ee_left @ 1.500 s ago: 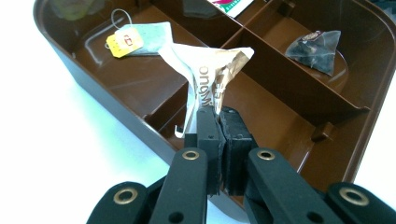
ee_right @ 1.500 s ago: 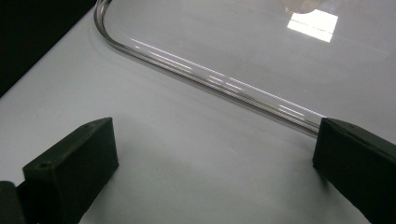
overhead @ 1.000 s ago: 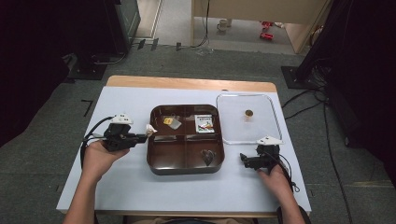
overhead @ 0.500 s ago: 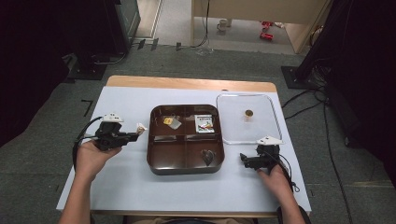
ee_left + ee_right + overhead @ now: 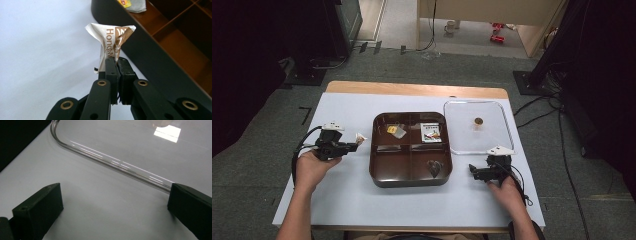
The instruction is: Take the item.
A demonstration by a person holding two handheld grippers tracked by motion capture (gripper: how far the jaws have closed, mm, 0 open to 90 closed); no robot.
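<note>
High view: white bench (image 5: pixel 347 195) with a wooden strip along the far edge. Dark brown glossy tray (image 5: pixel 410 176), rounded corners, divided into compartments, sits mid-bench. Clear plastic lid (image 5: pixel 462 140), rounded rectangle, lies flat just beside the tray's right edge, toward the far right corner of the bench, with a small brown round knob (image 5: pixel 478 120) at its centre.

Tray contents: a yellow-tagged pale sachet (image 5: pixel 395 130) in the far left compartment, a printed white packet (image 5: pixel 429 132) in the far right one, a dark heart-shaped item (image 5: pixel 434 168) in the near right one; can't tell what it is.

Left gripper (image 5: pixel 354 145) is off the tray's left edge, jaws pointing at the tray, a small white scrap at the tip. Left gripper view gives the detail: jaws pinched tight on a crumpled white-and-brown paper packet (image 5: pixel 112 42), lettering "Hon" readable, sticking up above the jaw tips. Packet hangs over bare bench next to the tray's outer wall (image 5: pixel 155 57).

Right gripper (image 5: pixel 472 171) rests near the bench's right edge, just near-side of the lid. Right gripper view: jaws spread wide, nothing between them but matte bench, and the lid's rounded rim (image 5: pixel 110 161) runs across in front, catching glare.
</note>
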